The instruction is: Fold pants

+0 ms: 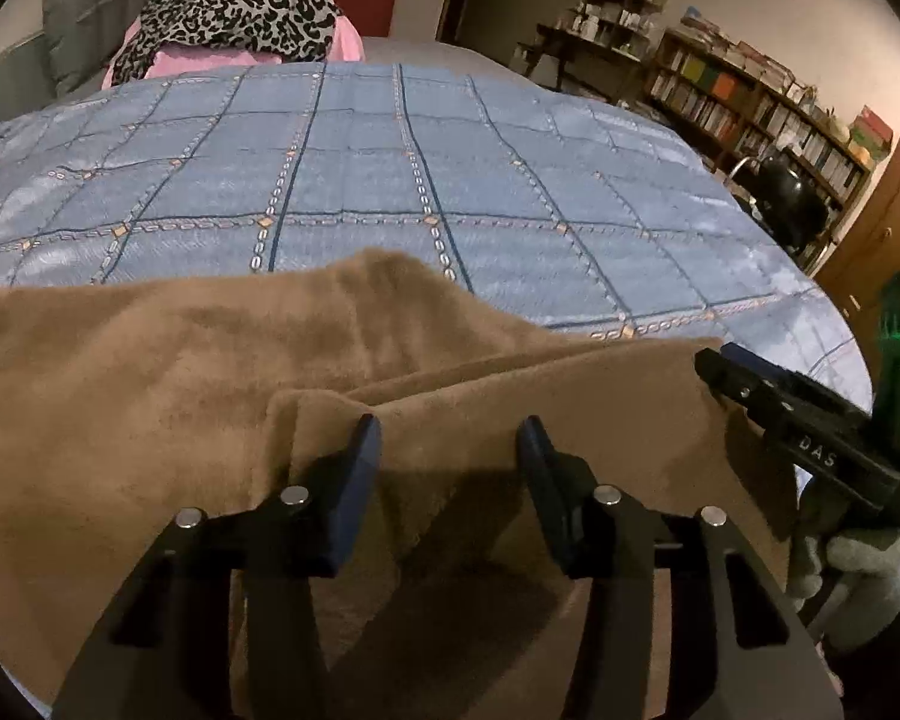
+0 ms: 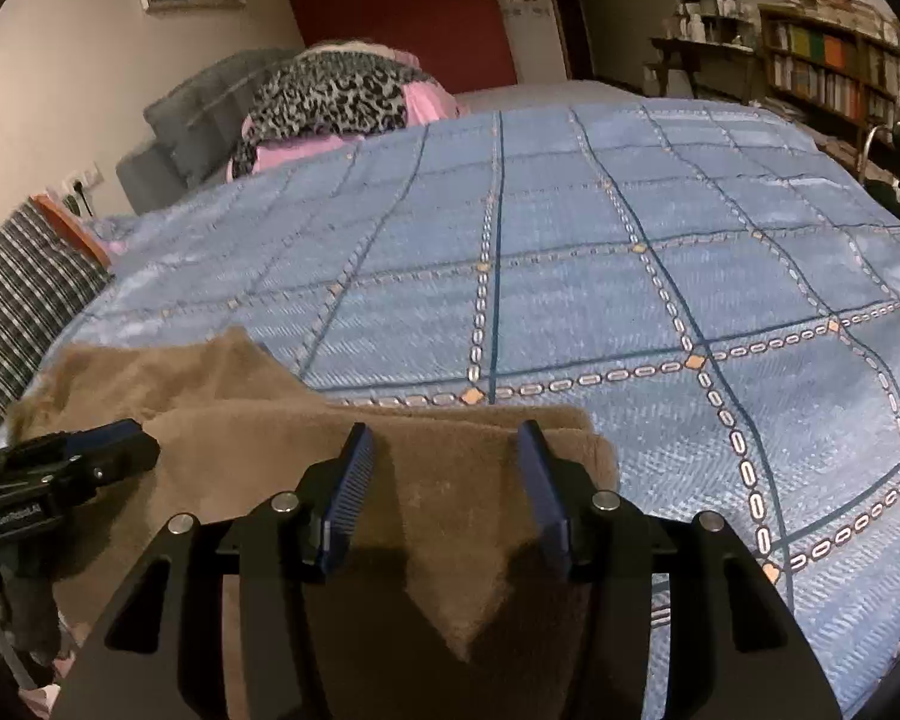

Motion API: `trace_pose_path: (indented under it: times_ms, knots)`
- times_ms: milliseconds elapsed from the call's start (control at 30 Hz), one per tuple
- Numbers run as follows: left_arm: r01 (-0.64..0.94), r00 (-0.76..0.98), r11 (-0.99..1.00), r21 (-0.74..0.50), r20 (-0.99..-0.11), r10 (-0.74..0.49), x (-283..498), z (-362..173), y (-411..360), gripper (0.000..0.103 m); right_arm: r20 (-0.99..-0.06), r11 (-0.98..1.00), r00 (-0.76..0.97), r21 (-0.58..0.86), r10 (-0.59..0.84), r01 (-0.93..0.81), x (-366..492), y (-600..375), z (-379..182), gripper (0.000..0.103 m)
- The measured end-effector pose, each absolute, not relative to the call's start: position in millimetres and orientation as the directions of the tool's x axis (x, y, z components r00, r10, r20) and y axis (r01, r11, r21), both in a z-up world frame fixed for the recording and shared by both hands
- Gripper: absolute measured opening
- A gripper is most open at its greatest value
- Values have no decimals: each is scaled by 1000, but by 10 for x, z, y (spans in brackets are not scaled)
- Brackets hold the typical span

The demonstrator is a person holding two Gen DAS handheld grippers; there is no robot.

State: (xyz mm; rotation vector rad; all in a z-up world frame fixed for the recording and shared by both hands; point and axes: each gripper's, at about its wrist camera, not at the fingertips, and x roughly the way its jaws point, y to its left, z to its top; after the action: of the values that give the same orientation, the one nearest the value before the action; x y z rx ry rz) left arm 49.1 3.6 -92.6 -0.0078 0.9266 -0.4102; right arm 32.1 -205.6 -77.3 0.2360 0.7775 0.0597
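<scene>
Brown fleece pants point(image 1: 150, 396) lie bunched on the near edge of the blue bedspread point(image 1: 390, 180), mid-fold. Left gripper point(image 1: 450, 450) and right gripper point(image 2: 444, 456) both hover over the pants, jaws apart, gripping nothing. Next, I judge, each must clamp an edge.

We hold two black grippers side by side, both angled downward. Our left gripper point(image 1: 450, 438) has its blue-padded jaws parted. Our right gripper point(image 2: 444, 444) matches, jaws apart. A grey-gloved hand point(image 1: 858, 570) grips the right one.
</scene>
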Motion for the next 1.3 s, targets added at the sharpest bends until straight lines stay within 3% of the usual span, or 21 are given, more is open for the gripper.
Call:
trace_pose_path:
  times_ms: [233, 367, 467, 533, 667, 867, 1033, 1200, 1300]
  knots:
    - [378, 591, 918, -119, -732, -338, 446, -1156, -20, 50, -676, 995, 736, 92, 37, 33, 309, -1852, -914, 50]
    - [366, 580, 918, -151, -735, -352, 465, -1103, 16, 50, -675, 990, 735, 135, 70, 30, 288, -1914, -890, 51]
    - [364, 575, 920, -144, -743, -343, 427, -1027, -7, 58, -656, 982, 749, 184, 94, 38, 188, -1976, -747, 51]
    - [369, 581, 919, -137, -738, -343, 382, -959, -19, 70, -641, 978, 760, 204, 108, 33, 93, -1964, -651, 52]
    - [333, 632, 940, -75, -722, -282, 252, -823, -2, 79, -601, 971, 777, 232, 186, -52, -191, -1816, -515, 55]
    - [268, 664, 961, -64, -710, -233, 190, -792, 245, 80, -628, 959, 726, 185, 282, -213, -375, -1416, -630, 55]
    - [214, 612, 970, -119, -758, -228, 303, -1073, 437, 82, -662, 961, 698, 152, 273, -232, -308, -1326, -850, 61]
    - [207, 635, 965, -162, -728, -259, 266, -1064, 531, 84, -662, 965, 705, 124, 254, -231, -357, -1273, -852, 62]
    - [177, 678, 973, -150, -698, -231, 219, -906, 667, 90, -657, 966, 712, 114, 248, -231, -402, -1263, -750, 62]
